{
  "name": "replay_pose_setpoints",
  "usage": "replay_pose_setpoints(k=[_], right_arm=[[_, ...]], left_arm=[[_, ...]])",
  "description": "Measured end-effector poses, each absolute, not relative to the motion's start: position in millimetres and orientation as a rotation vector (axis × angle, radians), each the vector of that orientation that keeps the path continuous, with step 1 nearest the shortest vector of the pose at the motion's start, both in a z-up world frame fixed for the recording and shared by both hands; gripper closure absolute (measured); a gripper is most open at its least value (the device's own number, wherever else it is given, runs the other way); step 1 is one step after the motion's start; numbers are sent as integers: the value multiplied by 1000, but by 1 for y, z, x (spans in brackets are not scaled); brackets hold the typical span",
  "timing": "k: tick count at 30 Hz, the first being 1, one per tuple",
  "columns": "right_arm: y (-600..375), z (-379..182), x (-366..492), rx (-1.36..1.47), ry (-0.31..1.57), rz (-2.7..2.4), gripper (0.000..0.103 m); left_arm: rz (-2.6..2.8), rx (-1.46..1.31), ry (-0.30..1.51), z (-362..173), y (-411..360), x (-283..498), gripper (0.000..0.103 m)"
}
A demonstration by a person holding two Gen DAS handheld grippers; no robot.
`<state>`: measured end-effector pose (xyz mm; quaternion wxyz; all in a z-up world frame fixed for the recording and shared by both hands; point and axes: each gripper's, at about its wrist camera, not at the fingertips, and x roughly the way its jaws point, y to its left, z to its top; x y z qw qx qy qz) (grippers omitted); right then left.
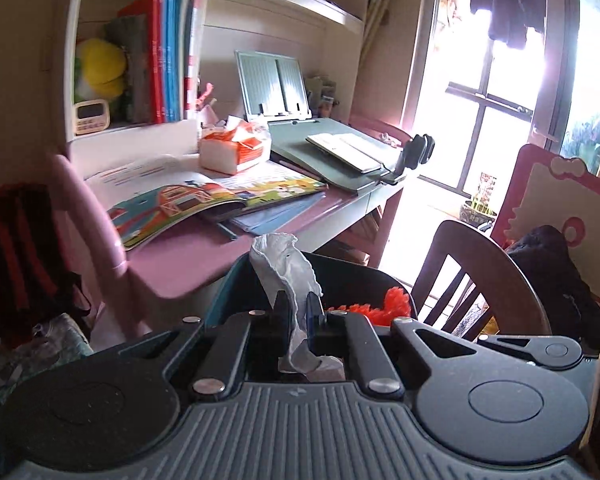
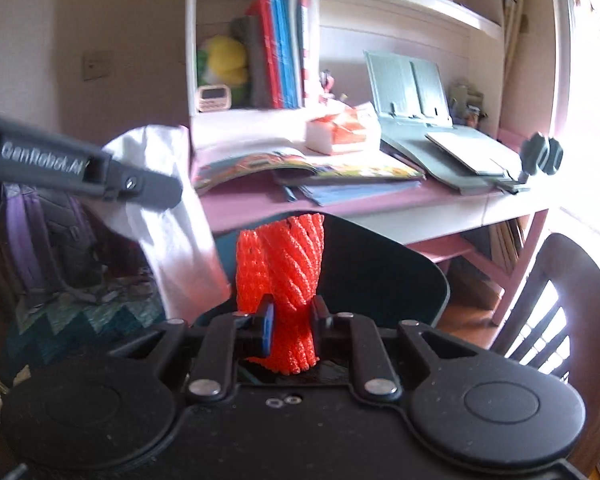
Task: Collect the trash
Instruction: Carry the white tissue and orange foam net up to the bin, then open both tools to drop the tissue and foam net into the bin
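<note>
My left gripper (image 1: 299, 312) is shut on a crumpled white tissue (image 1: 285, 268) that sticks up between its fingers. My right gripper (image 2: 292, 318) is shut on an orange foam fruit net (image 2: 284, 276), held upright. Both hover over a dark bin (image 2: 384, 272), also seen in the left wrist view (image 1: 356, 284), in front of the pink desk (image 1: 188, 256). The orange net shows at the right in the left wrist view (image 1: 392, 306). The left gripper's body (image 2: 80, 168) and the white tissue (image 2: 172, 208) show at the left of the right wrist view.
The desk holds an open picture book (image 1: 188, 200), a tissue pack (image 1: 236, 148), a grey book stand (image 1: 324, 148). A shelf with books (image 1: 168, 56) stands behind. A dark wooden chair (image 1: 480, 280) is at right, a backpack (image 1: 16, 248) at left.
</note>
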<state>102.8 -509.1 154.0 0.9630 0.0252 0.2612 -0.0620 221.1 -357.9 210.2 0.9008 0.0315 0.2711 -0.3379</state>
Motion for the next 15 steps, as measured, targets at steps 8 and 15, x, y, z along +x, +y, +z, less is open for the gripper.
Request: replay_pose_setpoints(k=[8,15], right_arm=[[-523,133,125,47,590,-139,86],[-529,123,141,41,633,-138,81]], left_arm=[[-628,170,645,176,-404,256,95],[-583,233,737,143,-426,282,95]])
